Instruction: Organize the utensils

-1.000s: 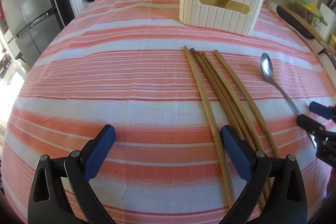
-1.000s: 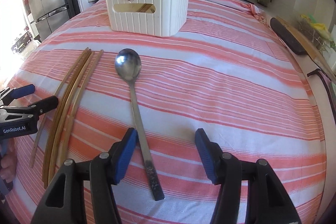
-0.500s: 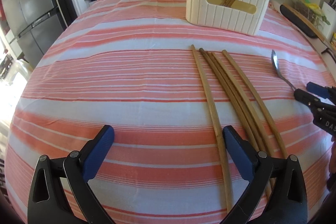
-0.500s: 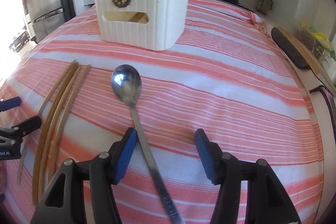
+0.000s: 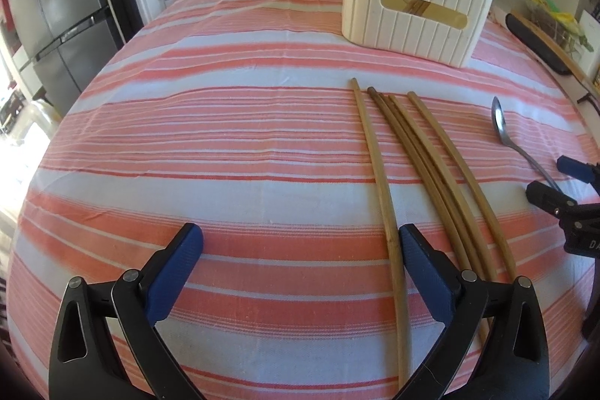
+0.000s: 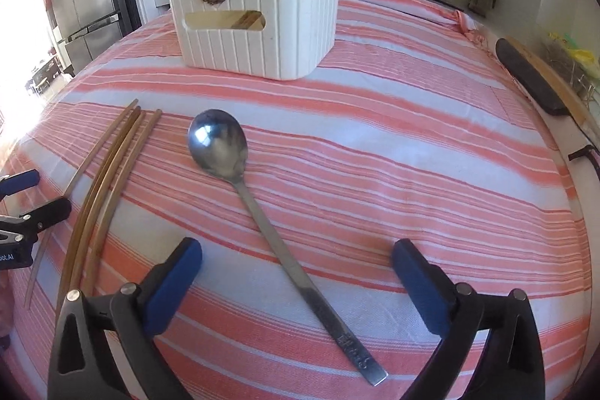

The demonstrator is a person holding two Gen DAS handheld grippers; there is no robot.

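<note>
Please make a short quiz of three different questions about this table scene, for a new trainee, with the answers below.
1. True or false: the right claw is shut on the spoon.
2. How many loose chopsticks lie on the striped cloth? A) two B) four C) six
3. Fill in: the spoon's bowl points toward the white ____.

Key
1. False. Both jaws stand wide apart, with the handle lying on the cloth between them. The left claw is open too.
2. B.
3. Box; it is a ribbed white box with a gold ornament, and wooden sticks show through its slot.
</note>
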